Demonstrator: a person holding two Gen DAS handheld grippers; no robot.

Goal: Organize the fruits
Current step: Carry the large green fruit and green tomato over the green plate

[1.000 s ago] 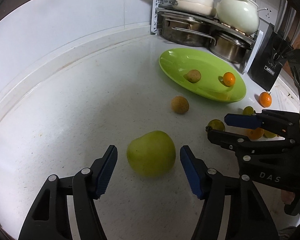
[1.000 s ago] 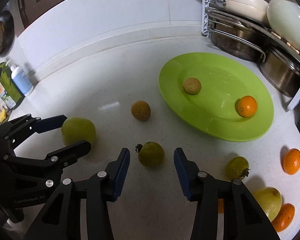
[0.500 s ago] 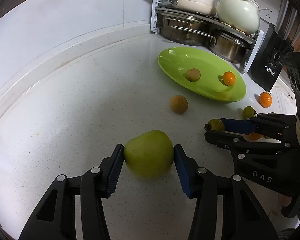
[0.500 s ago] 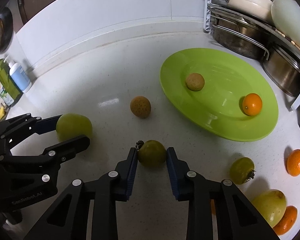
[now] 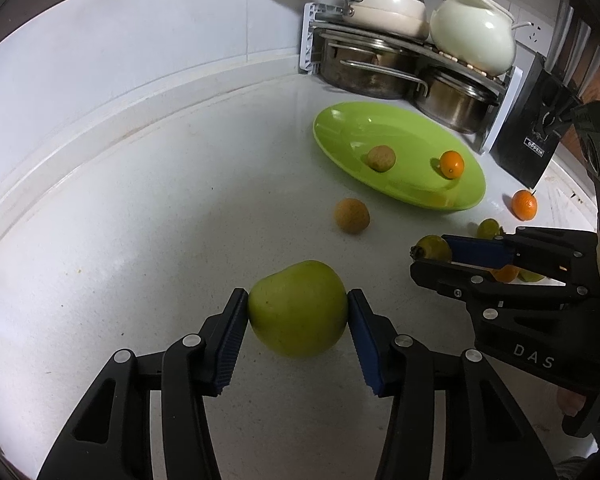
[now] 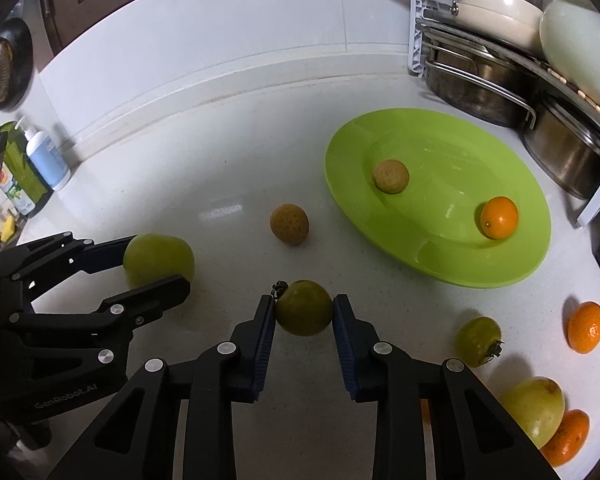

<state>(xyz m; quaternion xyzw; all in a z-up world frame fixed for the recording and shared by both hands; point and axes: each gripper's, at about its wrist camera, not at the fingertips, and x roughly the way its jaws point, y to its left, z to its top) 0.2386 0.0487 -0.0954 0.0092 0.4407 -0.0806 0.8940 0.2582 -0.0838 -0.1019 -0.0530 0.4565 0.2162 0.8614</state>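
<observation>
Grippers both low over the counter [image 5: 148, 208]; left gripper [image 5: 298, 312] clamped on the big green apple [image 5: 298, 308], right gripper [image 6: 304, 312] pinching a small green fruit [image 6: 304, 307] (stem pointing left); green plate [image 6: 512, 268] beyond holds two fruits.

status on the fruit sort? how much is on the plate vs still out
Done: two fruits sit on the green plate, a brown one and an orange.
In hand: left gripper is shut on the large green fruit; right gripper is shut on a small green fruit. Both are low at the counter.
Left: a brown fruit, another small green one, and the orange and green fruits at the right edge.
</observation>
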